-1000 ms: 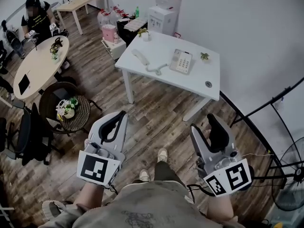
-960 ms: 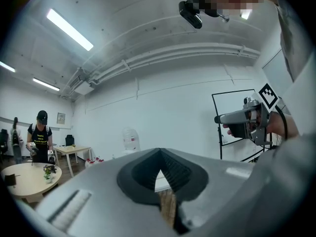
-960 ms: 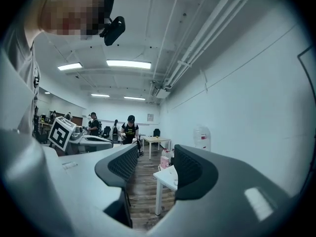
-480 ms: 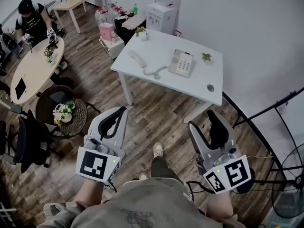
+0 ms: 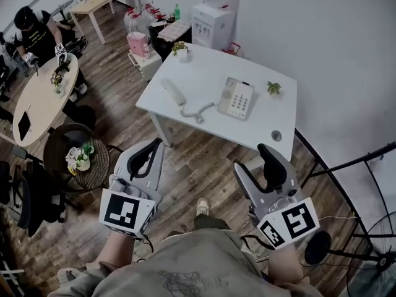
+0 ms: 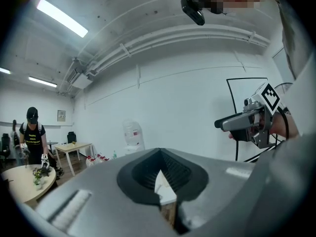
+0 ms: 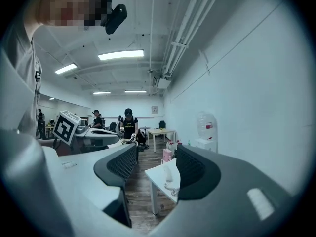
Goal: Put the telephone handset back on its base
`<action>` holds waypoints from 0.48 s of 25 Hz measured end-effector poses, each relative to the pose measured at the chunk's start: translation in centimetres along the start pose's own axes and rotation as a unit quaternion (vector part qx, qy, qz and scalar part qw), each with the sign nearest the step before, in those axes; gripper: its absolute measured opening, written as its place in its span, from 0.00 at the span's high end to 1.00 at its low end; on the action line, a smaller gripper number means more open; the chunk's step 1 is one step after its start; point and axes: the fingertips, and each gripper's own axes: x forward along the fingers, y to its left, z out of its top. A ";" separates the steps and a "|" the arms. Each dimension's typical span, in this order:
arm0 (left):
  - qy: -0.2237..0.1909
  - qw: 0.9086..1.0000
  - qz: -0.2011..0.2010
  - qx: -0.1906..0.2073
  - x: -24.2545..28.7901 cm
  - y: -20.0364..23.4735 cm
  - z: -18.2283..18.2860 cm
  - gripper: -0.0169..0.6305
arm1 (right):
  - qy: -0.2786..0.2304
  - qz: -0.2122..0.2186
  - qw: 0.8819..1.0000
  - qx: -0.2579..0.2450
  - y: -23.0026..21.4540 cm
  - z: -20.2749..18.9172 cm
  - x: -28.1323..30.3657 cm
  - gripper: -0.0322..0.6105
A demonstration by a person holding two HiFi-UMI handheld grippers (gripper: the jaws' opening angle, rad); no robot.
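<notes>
The white handset (image 5: 174, 92) lies off its cradle on the left part of a white table (image 5: 272, 113), joined by a coiled cord (image 5: 197, 112) to the phone base (image 5: 236, 98). Both grippers hover over the wooden floor, short of the table's near edge. My left gripper (image 5: 154, 144) is shut with nothing in it; its tips (image 6: 159, 152) meet. My right gripper (image 5: 252, 158) is open and its jaws have just been opening, with nothing between them. In the right gripper view the handset (image 7: 169, 174) shows between the spread fingers (image 7: 123, 164), far ahead.
A small plant (image 5: 273, 88) and a potted plant (image 5: 180, 48) stand on the table. A water dispenser (image 5: 212, 17) is behind it. A round table (image 5: 37, 98) with a person (image 5: 34, 33), a wicker side table (image 5: 77, 159), a black rail (image 5: 346, 159) and a fan (image 5: 371, 271) surround me.
Both grippers and the view have moved forward, so the table stands nearer. The right jaws look slightly wider. The person at the round table has shifted.
</notes>
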 end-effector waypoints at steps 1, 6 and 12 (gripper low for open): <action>0.003 1.000 0.003 0.001 1.1 0.3 0.0 0.97 | 0.003 0.006 1.000 0.001 -0.8 -0.1 0.9 0.52; 0.012 0.999 0.031 0.008 5.2 2.3 -0.2 0.97 | 0.011 0.037 0.999 -0.004 -4.3 -0.2 5.3 0.52; 0.031 0.998 0.061 0.005 7.6 5.3 -1.0 0.97 | 0.022 0.069 0.997 0.014 -6.0 -0.5 10.3 0.52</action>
